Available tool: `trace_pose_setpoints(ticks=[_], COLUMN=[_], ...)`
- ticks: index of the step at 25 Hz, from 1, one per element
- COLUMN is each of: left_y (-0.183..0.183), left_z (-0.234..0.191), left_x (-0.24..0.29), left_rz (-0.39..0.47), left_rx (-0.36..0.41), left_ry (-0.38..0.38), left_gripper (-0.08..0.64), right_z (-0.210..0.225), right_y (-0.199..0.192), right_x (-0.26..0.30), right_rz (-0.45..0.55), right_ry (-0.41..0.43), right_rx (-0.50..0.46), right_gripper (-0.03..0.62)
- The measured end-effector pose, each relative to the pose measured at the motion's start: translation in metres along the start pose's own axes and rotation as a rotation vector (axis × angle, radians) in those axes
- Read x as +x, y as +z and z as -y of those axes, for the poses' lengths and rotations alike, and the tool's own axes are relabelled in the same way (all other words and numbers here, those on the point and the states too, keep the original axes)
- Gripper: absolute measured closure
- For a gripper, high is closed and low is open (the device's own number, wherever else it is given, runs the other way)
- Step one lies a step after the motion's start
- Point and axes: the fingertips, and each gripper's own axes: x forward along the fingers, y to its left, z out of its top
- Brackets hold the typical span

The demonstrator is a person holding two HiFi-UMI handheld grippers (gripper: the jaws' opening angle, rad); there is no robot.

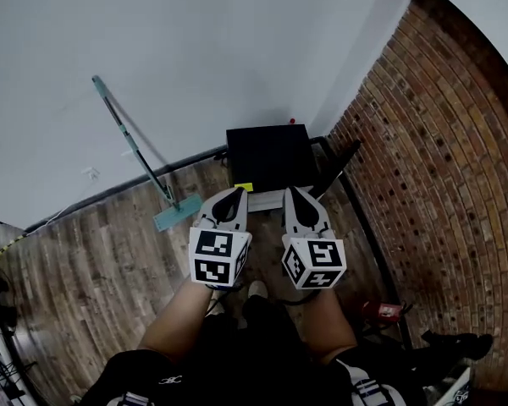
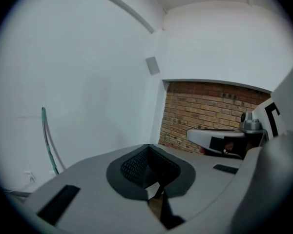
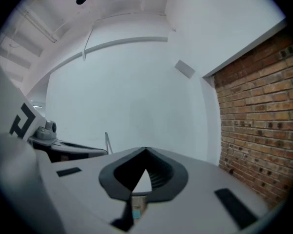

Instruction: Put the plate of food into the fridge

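Observation:
No plate of food shows in any view. A black box-shaped unit (image 1: pixel 269 157), seen from above, stands on the floor in the corner; I cannot tell whether it is the fridge. My left gripper (image 1: pixel 239 192) and right gripper (image 1: pixel 290 192) are held side by side in front of me, tips over the unit's near edge. Both are shut with nothing between the jaws. In the left gripper view the left gripper (image 2: pixel 148 147) faces the white wall, with the right gripper (image 2: pixel 219 139) beside it. The right gripper (image 3: pixel 145 151) is also closed and empty.
A long-handled mop (image 1: pixel 134 152) leans on the white wall at the left. A brick wall (image 1: pixel 440 159) runs along the right. The floor (image 1: pixel 93 269) is wood planks. A small red item (image 1: pixel 381 309) lies by the brick wall. The person's legs (image 1: pixel 186 311) are below the grippers.

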Motion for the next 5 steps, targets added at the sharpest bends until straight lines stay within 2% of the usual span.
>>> trace_pose_setpoints(ticks=[5], left_y=[0.052], left_z=[0.019], left_x=[-0.02], left_rz=[0.051], left_rx=[0.009], left_ry=[-0.002], left_gripper=[0.565], right_z=[0.003], right_y=[0.053], right_x=[-0.018], right_rz=[0.044], right_ry=[-0.005], right_rx=[-0.003], right_gripper=[0.58])
